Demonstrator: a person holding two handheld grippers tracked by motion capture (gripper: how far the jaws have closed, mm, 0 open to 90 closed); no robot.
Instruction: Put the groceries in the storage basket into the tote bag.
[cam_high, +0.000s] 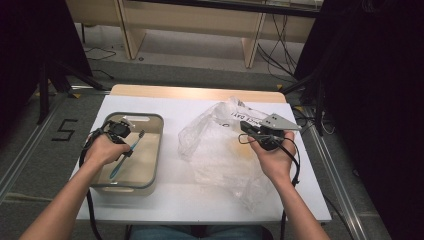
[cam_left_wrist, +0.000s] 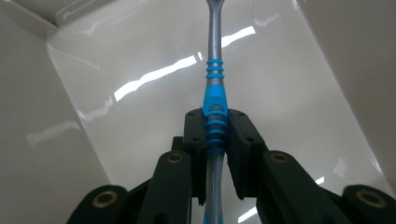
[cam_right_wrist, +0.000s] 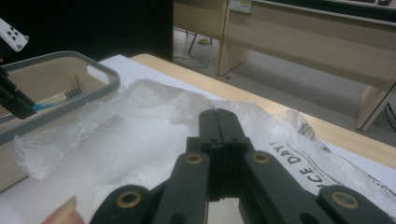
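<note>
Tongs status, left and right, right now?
Left tongs: closed on the blue toothbrush, over the grey-rimmed bin.
Right tongs: closed, jaws touching, holding nothing, above the clear plastic bag.

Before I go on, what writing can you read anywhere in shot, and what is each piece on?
"CE DAY!": black print on the clear plastic bag, beginning cut off by a fold.
"5": dark mark on the floor left of the table.
Small print beside the bag's lettering: too small to read.
Toothbrush in the left gripper, and the tub: no lettering visible.
</note>
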